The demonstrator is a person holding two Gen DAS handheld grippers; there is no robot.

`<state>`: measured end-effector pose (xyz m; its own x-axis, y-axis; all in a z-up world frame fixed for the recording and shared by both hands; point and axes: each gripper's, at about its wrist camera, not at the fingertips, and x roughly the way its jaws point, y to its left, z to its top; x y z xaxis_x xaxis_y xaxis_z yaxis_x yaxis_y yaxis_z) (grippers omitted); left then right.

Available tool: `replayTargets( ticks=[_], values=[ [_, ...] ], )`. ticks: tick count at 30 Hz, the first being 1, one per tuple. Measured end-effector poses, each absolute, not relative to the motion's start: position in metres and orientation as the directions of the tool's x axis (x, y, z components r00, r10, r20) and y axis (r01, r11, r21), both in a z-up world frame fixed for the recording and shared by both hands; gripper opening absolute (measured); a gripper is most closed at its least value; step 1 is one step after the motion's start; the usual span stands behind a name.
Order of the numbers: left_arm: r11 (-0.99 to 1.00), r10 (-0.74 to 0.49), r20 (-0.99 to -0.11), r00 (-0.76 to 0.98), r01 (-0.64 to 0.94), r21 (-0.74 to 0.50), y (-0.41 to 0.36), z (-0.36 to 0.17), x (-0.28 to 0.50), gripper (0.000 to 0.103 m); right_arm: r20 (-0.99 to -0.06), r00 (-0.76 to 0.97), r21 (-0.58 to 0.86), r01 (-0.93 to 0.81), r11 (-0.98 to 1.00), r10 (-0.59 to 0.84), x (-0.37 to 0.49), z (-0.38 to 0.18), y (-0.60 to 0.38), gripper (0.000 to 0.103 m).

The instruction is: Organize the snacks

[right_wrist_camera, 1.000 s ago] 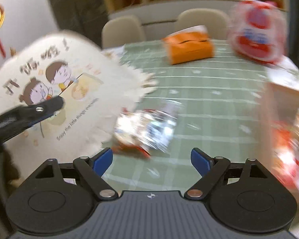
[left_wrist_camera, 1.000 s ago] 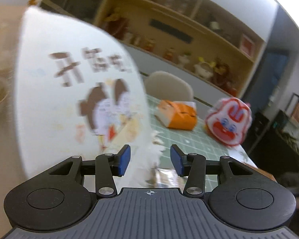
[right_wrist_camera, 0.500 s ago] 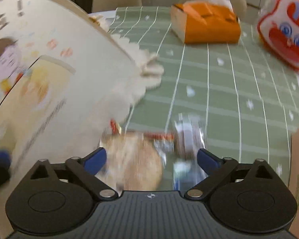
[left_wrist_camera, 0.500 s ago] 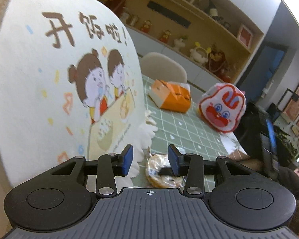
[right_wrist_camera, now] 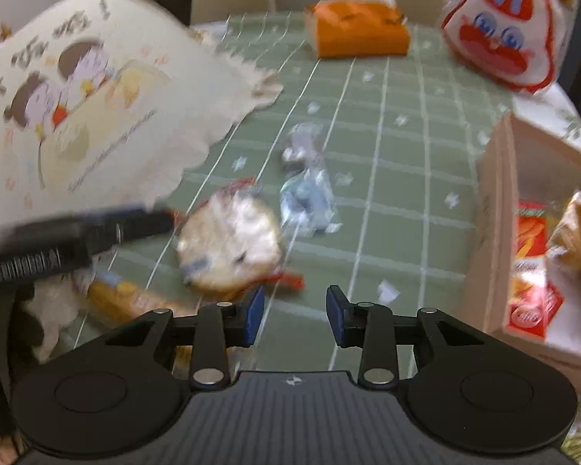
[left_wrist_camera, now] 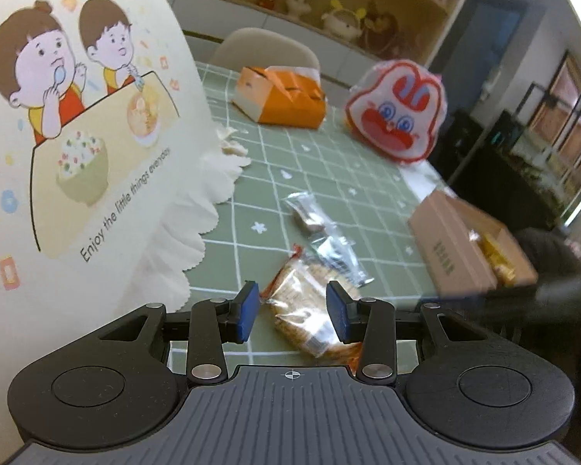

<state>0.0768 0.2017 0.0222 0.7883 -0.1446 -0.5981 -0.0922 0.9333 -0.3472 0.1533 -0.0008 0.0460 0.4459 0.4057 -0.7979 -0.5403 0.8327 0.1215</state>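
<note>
Both grippers lower, right gripper [right_wrist_camera: 294, 316] closing empty, cracker pkt [left_wrist_camera: 310, 310] nearer.

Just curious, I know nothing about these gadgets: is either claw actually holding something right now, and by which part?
Neither. The round cracker in clear wrapping lies between the left claw fingers, ungripped; the right claw is closing on nothing.

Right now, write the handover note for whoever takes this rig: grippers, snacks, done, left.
Left gripper: part open, holding nothing, jaws either side of the wrapped round cracker on the green tablecloth; pads not pressing it.
Right gripper: jaws closing, nothing between them, over bare cloth beside the cracker.
Two clear-wrapped snacks lie just beyond the cracker.
Cardboard box on the right already holds a red packet and a golden one.
Big cartoon bag stands to the left.
Left to do: cracker and the two clear packs, probably into the box.
</note>
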Motion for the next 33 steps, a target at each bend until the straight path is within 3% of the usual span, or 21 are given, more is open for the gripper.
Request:
replayTargets(
  ticks=[3,13,14,18,20,26,33],
  values=[
    [0.948,-0.114,-0.627,0.771,-0.103,-0.3,0.197,0.019,0.08,0.044,-0.774,0.467,0.163,-0.505,0.848,0.427,0.179,0.049,0.008,0.054],
    [0.951,-0.136,-0.672,0.728,-0.093,-0.293,0.196,0.01,0.084,0.044,-0.816,0.455,0.143,-0.439,0.887,0.356,0.263,0.02,0.071,0.071],
    [0.95,-0.137,-0.671,0.729,-0.095,-0.297,0.196,0.01,0.084,0.044,-0.814,0.465,0.121,-0.452,0.884,0.349,0.26,0.02,0.075,0.071],
    [0.952,-0.135,-0.67,0.73,-0.093,-0.293,0.196,0.011,0.082,0.044,-0.815,0.499,-0.002,-0.51,0.86,0.295,0.238,0.016,0.083,0.046],
    [0.953,-0.139,-0.669,0.73,-0.086,-0.292,0.194,0.012,0.082,0.044,-0.822,0.484,0.002,-0.525,0.851,0.301,0.226,0.018,0.074,0.041],
    [0.952,-0.14,-0.669,0.73,-0.088,-0.294,0.194,0.011,0.084,0.044,-0.825,0.48,-0.021,-0.553,0.833,0.297,0.17,0.019,0.032,0.04],
    [0.955,-0.133,-0.657,0.742,-0.083,-0.286,0.19,0.009,0.084,0.044,-0.792,0.48,0.084,-0.527,0.846,0.377,0.113,0.017,-0.033,0.04]
  ],
)
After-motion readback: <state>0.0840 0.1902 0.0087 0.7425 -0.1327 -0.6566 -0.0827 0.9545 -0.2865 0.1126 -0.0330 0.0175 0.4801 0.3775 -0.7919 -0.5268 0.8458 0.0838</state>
